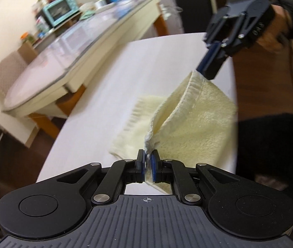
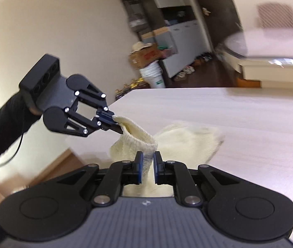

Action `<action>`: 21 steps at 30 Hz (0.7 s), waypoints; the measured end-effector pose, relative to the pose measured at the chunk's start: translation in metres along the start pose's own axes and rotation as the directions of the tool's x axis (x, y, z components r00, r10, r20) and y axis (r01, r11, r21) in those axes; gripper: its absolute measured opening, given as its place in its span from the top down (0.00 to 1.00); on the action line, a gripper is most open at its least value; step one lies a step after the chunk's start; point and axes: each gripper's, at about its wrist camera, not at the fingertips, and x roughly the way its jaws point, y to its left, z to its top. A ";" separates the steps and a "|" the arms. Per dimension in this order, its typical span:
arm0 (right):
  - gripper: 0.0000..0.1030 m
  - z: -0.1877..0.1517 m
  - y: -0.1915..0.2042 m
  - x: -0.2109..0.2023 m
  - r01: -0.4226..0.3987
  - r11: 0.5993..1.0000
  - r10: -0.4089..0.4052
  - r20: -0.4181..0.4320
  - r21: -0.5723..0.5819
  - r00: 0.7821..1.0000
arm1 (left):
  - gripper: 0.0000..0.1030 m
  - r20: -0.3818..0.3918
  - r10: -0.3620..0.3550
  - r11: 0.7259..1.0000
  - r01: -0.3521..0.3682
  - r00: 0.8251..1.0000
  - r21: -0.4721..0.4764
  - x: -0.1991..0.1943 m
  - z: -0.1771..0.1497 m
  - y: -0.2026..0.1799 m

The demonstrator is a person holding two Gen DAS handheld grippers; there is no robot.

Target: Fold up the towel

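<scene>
A pale yellow towel (image 1: 198, 113) hangs lifted between both grippers above the white table (image 1: 105, 103), its far part still lying on the tabletop. My left gripper (image 1: 147, 155) is shut on one corner of the towel. My right gripper (image 1: 203, 70), held by a hand at the upper right, is shut on the other corner. In the right wrist view the towel (image 2: 179, 140) sags from my right gripper (image 2: 147, 155) across to my left gripper (image 2: 116, 123), and its hem stretches between them.
A second long table (image 1: 63, 62) with a teal toaster oven (image 1: 60, 9) and clutter stands to the left. The white table's right edge (image 1: 234, 95) meets dark floor. A white bucket (image 2: 153, 75) and boxes stand by the far wall.
</scene>
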 end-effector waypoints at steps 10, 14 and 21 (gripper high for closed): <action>0.81 0.018 -0.080 0.039 -0.013 0.976 0.021 -0.038 0.216 0.999 | 0.94 -0.022 -0.009 0.996 0.007 1.000 -0.085 0.055 0.007 0.046; 0.55 0.015 -0.085 0.044 -0.021 0.973 0.031 -0.042 0.230 0.999 | 0.94 0.020 0.000 1.000 0.000 1.000 -0.017 0.050 -0.002 0.036; 0.55 0.018 -0.067 0.058 0.042 0.995 -0.039 -0.038 0.093 0.999 | 0.93 0.036 0.053 0.992 -0.057 0.998 0.110 0.040 -0.015 0.014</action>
